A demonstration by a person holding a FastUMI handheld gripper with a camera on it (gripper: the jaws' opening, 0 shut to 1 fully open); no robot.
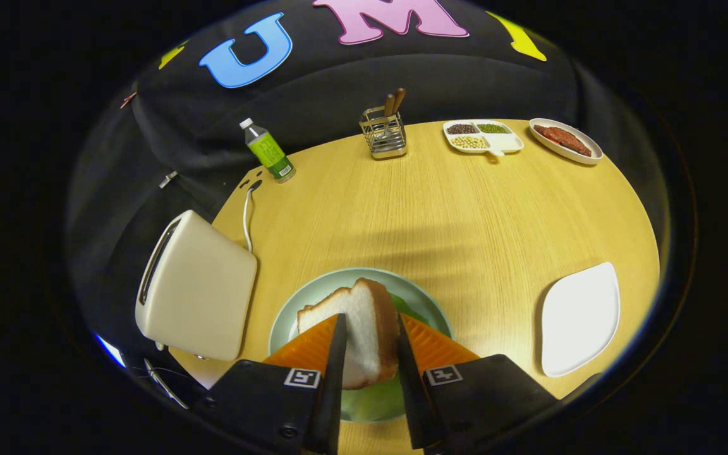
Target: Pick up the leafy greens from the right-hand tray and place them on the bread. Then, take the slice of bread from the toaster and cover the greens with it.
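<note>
Bread slice (364, 328) is standing clamped between both fingers of the hand-held gripper (367, 332). It is hanging over the greens (409, 308) on the green plate (313, 292).

A staged kitchen corner inside a cloth-walled booth: a wooden worktop (440, 208) carries a toaster (196, 294) left of the hand-held gripper (369, 328), whose fingers clamp a bread slice (364, 322), with a utensil caddy (384, 134), a drink bottle (268, 151) and divided food dishes (483, 136) far beyond them
</note>
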